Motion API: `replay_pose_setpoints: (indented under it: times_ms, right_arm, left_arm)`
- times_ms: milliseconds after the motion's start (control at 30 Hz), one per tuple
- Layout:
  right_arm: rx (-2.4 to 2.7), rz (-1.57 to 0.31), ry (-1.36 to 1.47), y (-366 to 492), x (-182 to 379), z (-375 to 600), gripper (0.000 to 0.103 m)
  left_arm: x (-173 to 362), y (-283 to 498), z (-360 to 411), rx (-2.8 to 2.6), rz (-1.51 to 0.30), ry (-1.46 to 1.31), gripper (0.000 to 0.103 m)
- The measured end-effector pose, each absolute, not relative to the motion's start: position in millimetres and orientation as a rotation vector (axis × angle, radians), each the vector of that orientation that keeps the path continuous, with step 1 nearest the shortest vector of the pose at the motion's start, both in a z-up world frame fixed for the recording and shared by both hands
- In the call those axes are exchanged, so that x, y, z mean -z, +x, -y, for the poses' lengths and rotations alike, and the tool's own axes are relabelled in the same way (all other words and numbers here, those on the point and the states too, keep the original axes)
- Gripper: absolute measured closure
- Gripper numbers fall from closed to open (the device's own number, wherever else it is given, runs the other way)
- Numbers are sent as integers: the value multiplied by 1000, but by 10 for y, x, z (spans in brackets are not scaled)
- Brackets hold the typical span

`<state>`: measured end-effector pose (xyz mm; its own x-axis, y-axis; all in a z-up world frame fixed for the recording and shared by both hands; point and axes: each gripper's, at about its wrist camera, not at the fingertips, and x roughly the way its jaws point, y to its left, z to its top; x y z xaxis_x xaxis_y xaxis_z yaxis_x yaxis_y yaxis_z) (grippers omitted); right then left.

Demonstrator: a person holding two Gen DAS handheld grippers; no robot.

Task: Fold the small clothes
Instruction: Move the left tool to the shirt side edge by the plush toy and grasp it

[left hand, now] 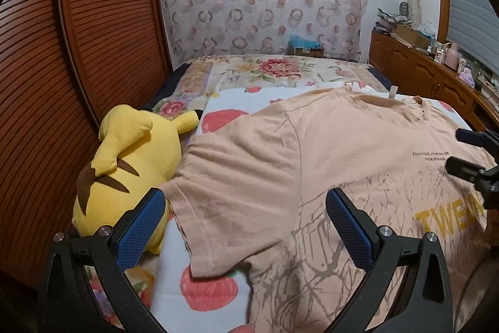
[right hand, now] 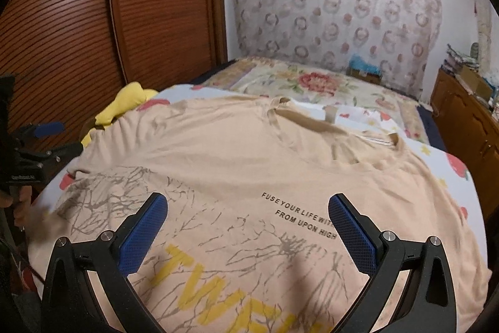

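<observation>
We count one peach T-shirt [left hand: 343, 152], lying flat ahead of and beneath both sets of jaws. We count one yellow plush toy [left hand: 131, 164], just left of the left jaws. We count two grippers: the left gripper [left hand: 246, 202] and the right gripper [right hand: 248, 205], each with two blue-padded fingers spread wide and nothing between them. We count one strawberry-print sheet [left hand: 224, 105] under the shirt, and one floral blanket [left hand: 274, 71] well beyond the jaws.

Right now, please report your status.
Left hand-held gripper open, right hand-held gripper open. T-shirt flat, unfolded on bed. Plush toy touches left sleeve.
</observation>
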<state>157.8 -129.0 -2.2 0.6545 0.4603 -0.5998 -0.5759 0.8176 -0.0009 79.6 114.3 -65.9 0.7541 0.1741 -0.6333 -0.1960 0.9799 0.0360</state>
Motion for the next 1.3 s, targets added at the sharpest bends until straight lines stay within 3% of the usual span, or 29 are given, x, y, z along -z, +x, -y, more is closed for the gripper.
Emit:
replay_pose_setpoints:
  times_ms: [667, 867, 1033, 1300]
  right_arm:
    - [-707, -644, -277, 2270, -64, 717, 0]
    - [-716, -636, -241, 2270, -21, 703, 0]
    - [-716, -632, -242, 2241, -8, 710, 0]
    - [-706, -632, -245, 2229, -25, 704, 0]
  left_arm:
    - [949, 1178, -1823, -142, -830, -63, 1]
    - [1137, 1340, -2059, -82, -916, -133, 29]
    - [1213, 1319, -2184, -33, -931, -244, 41]
    - [1101, 1271, -2103, -53, -897, -179, 82]
